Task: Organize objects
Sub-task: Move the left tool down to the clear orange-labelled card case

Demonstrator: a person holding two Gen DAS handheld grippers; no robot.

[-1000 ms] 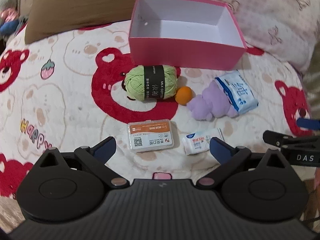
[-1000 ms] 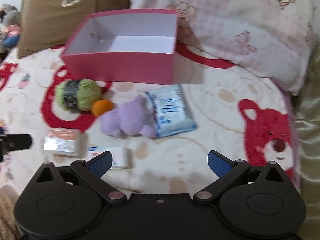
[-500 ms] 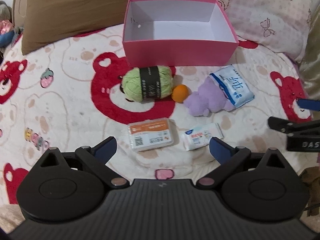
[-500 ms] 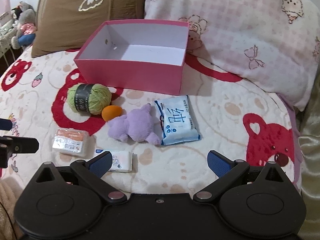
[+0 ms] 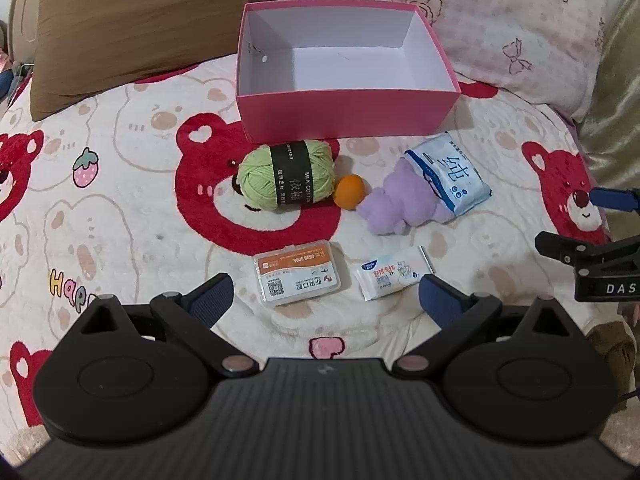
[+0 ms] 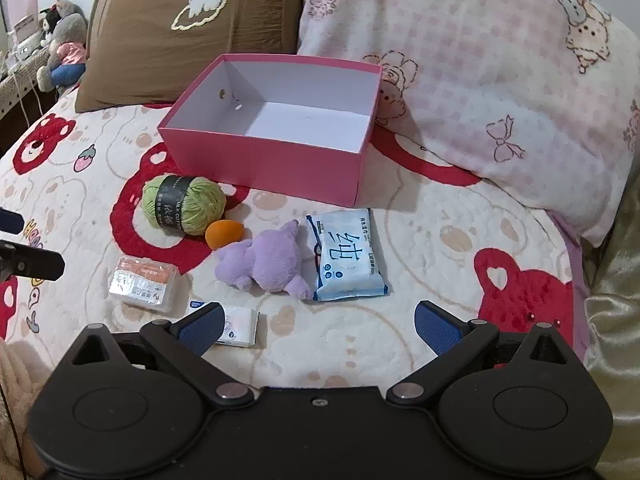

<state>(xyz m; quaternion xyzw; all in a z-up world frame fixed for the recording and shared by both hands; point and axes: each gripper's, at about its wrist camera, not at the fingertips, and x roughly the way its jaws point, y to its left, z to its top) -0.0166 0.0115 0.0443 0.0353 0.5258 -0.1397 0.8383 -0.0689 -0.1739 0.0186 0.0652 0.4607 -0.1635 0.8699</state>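
An empty pink box (image 5: 344,114) (image 6: 276,164) stands open on the bear-print blanket. In front of it lie a green yarn ball (image 5: 286,180) (image 6: 184,204), a small orange ball (image 5: 349,191) (image 6: 224,233), a purple plush toy (image 5: 404,206) (image 6: 268,260) and a blue-white tissue pack (image 5: 448,178) (image 6: 346,256). Nearer lie a clear orange-label case (image 5: 298,276) (image 6: 143,283) and a small wipes packet (image 5: 394,278) (image 6: 236,324). My left gripper (image 5: 325,296) hangs open just short of the case and packet. My right gripper (image 6: 318,324) is open too, holding nothing, its left finger over the packet.
A brown pillow (image 5: 156,28) and a pink checked pillow (image 6: 480,92) lie behind the box. Stuffed toys (image 6: 60,40) sit on a shelf far left. A shiny olive cover (image 6: 616,320) runs along the right. The other gripper shows at each view's side edge.
Both grippers have drawn back and up from the bed, so the box and the objects look smaller and farther away. Nothing on the blanket has moved. Both stayed open.
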